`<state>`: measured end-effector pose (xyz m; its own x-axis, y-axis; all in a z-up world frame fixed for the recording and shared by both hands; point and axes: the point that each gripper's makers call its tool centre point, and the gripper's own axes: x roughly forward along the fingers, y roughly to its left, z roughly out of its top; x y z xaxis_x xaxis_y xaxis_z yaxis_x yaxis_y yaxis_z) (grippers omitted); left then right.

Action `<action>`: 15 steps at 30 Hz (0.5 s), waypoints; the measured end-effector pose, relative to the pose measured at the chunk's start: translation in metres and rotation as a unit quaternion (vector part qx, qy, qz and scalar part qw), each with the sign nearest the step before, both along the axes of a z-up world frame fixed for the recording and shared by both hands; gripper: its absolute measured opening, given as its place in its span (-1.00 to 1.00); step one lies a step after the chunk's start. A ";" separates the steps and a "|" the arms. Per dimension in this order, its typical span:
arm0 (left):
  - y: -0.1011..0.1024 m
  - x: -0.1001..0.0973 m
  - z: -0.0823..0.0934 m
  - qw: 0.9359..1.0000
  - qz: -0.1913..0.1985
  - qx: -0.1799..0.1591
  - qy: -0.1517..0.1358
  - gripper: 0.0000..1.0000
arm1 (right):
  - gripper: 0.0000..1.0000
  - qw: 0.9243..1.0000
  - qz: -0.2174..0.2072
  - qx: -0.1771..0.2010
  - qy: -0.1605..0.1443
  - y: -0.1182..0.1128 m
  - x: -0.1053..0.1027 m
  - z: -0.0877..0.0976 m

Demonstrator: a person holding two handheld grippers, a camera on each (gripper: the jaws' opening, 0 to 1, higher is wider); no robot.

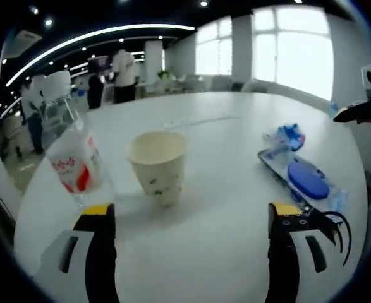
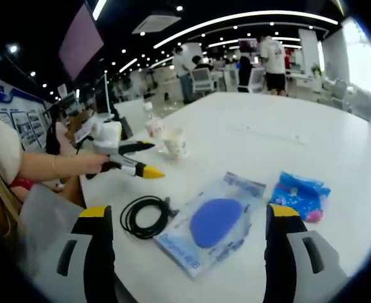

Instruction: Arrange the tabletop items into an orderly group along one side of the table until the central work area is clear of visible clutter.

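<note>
On the white table (image 1: 223,265) stand a paper cup (image 1: 157,165) and, to its left, a clear bottle with a red and white label (image 1: 71,161). My left gripper (image 1: 191,211) is open a short way in front of the cup, holding nothing. To the right lie a blue packet (image 1: 286,137), a clear bag with a blue disc (image 1: 308,178) and a black cable coil (image 1: 330,227). My right gripper (image 2: 190,211) stands open above the clear bag (image 2: 213,222), with the cable coil (image 2: 146,216) to its left and the blue packet (image 2: 301,194) to its right. The left gripper (image 2: 148,159), held in a hand, points at the cup (image 2: 174,144) and bottle (image 2: 152,129).
The table's far half (image 2: 286,126) is bare. People stand at the back of the room (image 1: 125,72), among chairs and other tables. A seated person (image 2: 59,136) is beyond the table's edge on the left of the right gripper view. The right gripper (image 1: 362,112) shows at the far right.
</note>
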<state>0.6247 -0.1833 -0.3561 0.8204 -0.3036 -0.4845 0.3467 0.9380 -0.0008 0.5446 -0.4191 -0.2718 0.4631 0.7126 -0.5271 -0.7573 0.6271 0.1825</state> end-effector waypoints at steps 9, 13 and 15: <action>0.002 -0.012 0.006 1.000 -0.005 0.002 0.004 0.99 | 0.99 0.999 -0.015 -0.009 0.036 -0.004 -0.014 -0.008; 0.003 -0.017 0.010 1.000 -0.007 0.004 0.001 0.99 | 0.98 0.999 -0.019 -0.013 0.047 -0.005 -0.019 -0.012; 0.003 -0.018 0.011 1.000 -0.014 0.013 -0.002 0.99 | 0.96 0.998 -0.025 -0.014 0.054 -0.007 -0.022 -0.014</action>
